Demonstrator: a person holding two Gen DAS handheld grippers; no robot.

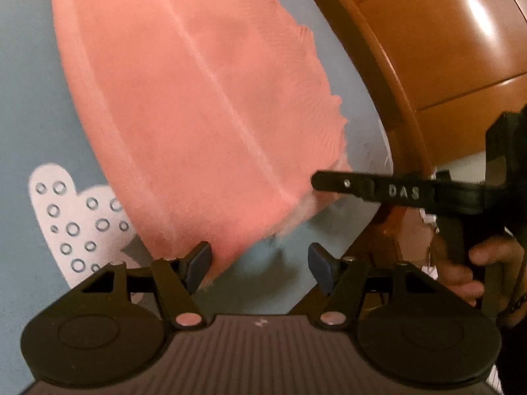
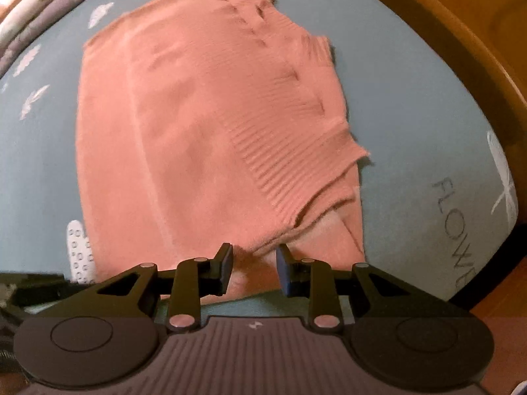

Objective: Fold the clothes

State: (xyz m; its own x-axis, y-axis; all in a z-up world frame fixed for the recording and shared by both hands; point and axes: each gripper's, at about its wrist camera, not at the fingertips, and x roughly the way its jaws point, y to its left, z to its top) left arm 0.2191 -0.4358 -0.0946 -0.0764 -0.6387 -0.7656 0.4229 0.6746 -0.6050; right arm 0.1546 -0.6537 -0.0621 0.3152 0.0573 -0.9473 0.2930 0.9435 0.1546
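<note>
A salmon-pink knit sweater [image 1: 197,98] [image 2: 197,131] lies flat on the blue bedsheet [image 1: 26,98] [image 2: 411,115]. In the right wrist view a ribbed part [image 2: 290,151] is folded over its right side. My left gripper [image 1: 260,266] is open just above the sheet, its left finger beside the sweater's near corner. My right gripper [image 2: 253,266] is open with a narrower gap, and the sweater's near edge lies between its fingers. In the left wrist view the right gripper's finger [image 1: 362,187] reaches the sweater's fuzzy edge from the right, held by a hand [image 1: 467,270].
An orange-brown wooden bed frame [image 1: 428,49] [image 2: 444,33] curves round the sheet's right side. The sheet carries a white dotted print [image 1: 66,214] and grey lettering [image 2: 454,230]. Floral bedding [image 2: 49,0] lies at the far left. The left gripper's dark body [image 2: 33,283] shows at the lower left.
</note>
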